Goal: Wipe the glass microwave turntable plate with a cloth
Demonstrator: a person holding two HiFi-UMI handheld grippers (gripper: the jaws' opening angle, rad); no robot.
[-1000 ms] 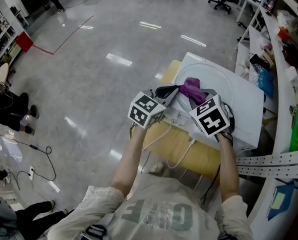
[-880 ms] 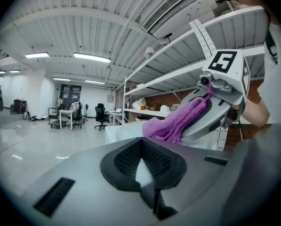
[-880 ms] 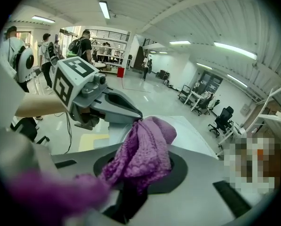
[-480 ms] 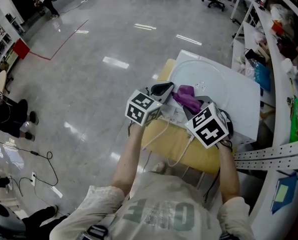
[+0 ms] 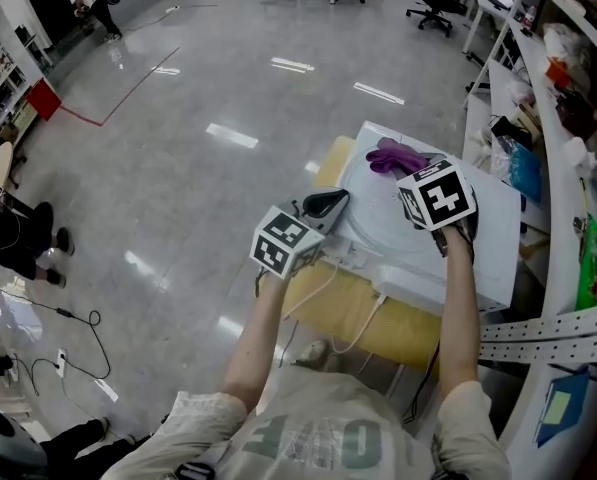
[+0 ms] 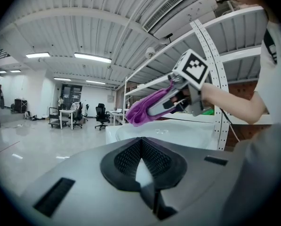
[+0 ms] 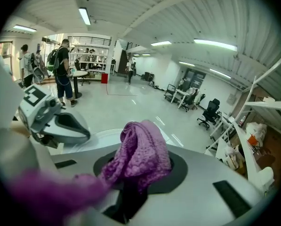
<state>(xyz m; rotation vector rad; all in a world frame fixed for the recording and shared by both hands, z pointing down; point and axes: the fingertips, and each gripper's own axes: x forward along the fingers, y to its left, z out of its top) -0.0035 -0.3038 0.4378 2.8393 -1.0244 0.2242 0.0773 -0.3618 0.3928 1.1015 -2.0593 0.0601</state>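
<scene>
We've got the right claw (image 5: 411,167) clamped on the cloth (image 5: 391,154) at the glass plate's (image 5: 386,230) far edge, left claw (image 5: 328,204) pinching its near-left rim; hard wiping could slide it off the worktop (image 5: 498,268).

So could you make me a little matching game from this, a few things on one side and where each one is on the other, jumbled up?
Things
1. purple cloth
2. left tongs
3. yellow cushion
4. glass turntable plate

Places
A. sticking out below the near edge of the white top
B. resting on the white top
C. clamped in the right tongs
D. closed on the plate's rim

Pairs: 1-C, 2-D, 3-A, 4-B
</scene>
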